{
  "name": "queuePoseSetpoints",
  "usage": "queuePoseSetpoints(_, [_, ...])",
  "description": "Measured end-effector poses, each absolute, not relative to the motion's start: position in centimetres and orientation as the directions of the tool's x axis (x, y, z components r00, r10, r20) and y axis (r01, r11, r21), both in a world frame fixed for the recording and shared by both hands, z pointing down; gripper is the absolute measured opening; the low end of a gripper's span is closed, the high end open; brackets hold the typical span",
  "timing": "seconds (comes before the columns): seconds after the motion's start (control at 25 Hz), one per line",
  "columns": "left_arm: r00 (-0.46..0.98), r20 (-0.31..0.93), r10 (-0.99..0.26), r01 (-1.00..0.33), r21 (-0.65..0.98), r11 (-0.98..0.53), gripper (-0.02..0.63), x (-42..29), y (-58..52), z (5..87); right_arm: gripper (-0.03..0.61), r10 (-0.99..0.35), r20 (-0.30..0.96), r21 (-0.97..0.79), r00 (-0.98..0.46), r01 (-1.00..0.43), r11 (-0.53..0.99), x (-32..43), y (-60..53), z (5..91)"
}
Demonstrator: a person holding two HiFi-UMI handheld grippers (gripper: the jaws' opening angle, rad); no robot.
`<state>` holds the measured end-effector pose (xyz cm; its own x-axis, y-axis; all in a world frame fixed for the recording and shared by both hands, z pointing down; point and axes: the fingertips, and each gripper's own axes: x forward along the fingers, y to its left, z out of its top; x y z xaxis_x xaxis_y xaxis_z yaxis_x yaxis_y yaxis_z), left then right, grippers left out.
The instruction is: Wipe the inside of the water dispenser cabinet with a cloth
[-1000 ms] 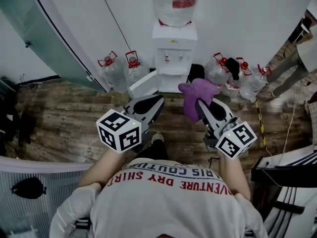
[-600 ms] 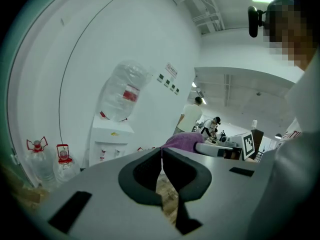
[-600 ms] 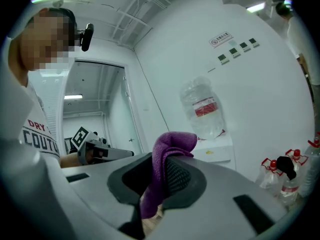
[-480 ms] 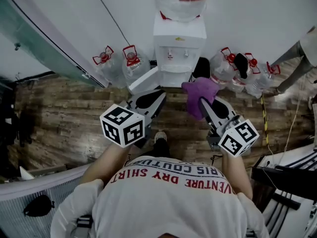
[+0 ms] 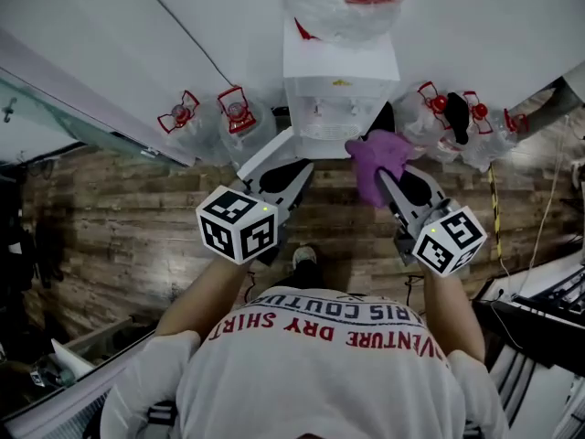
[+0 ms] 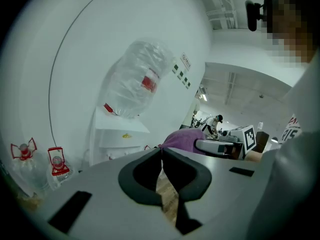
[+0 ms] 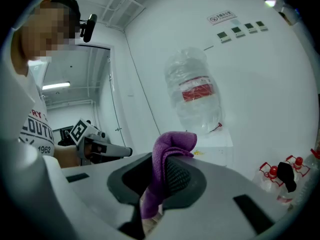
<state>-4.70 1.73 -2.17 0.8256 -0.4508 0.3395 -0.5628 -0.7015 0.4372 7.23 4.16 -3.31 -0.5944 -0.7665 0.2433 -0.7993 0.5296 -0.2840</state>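
Note:
A white water dispenser stands against the wall with a clear bottle on top; its cabinet door hangs open to the left. My right gripper is shut on a purple cloth, held just in front of the dispenser's lower front. In the right gripper view the cloth bulges up between the jaws. My left gripper is shut with nothing in it, close beside the open door; its jaw tips meet. The cabinet's inside is hidden.
Several spare water bottles with red caps stand on the wooden floor on both sides of the dispenser: left bottles, right bottles. A black object lies on the right bottles. Another person's legs show at far right.
The person has stepped closer to the dispenser. Both grippers have moved forward toward it, the cloth now near its lower front. Neither grip has changed.

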Motion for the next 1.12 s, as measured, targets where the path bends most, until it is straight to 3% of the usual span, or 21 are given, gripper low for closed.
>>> queuePoseSetpoints(0.52, [0.8, 0.386, -0.46, -0.597, 0.433, -0.675, 0.028, -2.9, -3.4, 7.9, 0.058, -0.665, 0.324, -0.315, -0.673, -0.739, 0.595, 7.3, -2.4, 7.2])
queuePoseSetpoints(0.84, [0.712, 0.433, -0.552, -0.7, 0.392, -0.597, 0.028, -2.8, -5.4, 19.6, 0.058, -0.587, 0.313, -0.309, -0.746, -0.665, 0.68, 8.2, -5.5, 17.9])
queuePoseSetpoints(1.12, [0.697, 0.38, -0.608, -0.717, 0.344, -0.606, 0.028, -2.5, -6.7, 31.1, 0.058, -0.513, 0.296, -0.194, -0.806, -0.576, 0.794, 5.4, -6.1, 29.6])
